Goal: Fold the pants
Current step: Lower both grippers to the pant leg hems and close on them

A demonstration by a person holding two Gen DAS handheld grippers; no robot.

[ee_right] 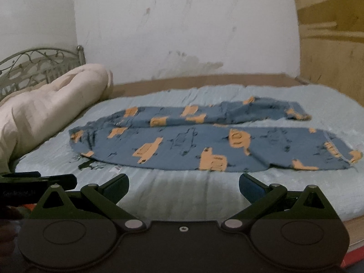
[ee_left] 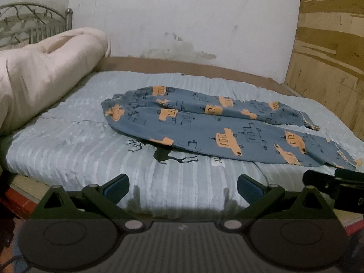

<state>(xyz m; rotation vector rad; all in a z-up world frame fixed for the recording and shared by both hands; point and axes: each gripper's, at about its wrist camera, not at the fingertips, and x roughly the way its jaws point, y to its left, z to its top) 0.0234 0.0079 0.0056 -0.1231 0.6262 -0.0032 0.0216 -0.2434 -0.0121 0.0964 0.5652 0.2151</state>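
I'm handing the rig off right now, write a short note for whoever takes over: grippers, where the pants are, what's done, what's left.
Left gripper: open, empty, hovering over the near edge of the pale blue ribbed bedspread.
Right gripper: open, empty, likewise short of the garment.
Blue pants with orange vehicle print: spread flat on the bedspread, waistband to the left near the rolled cream duvet, both legs running right, side by side.
Done: pants laid out.
Left: every fold; nothing gripped yet.

One pair of pants [ee_left: 204, 127] is lying near the bed's [ee_left: 68, 145] far edge; one rolled quilt [ee_left: 45, 68] is resting along its left edge; two grippers [ee_left: 183, 188] [ee_right: 183, 187] are hovering at its near edge.
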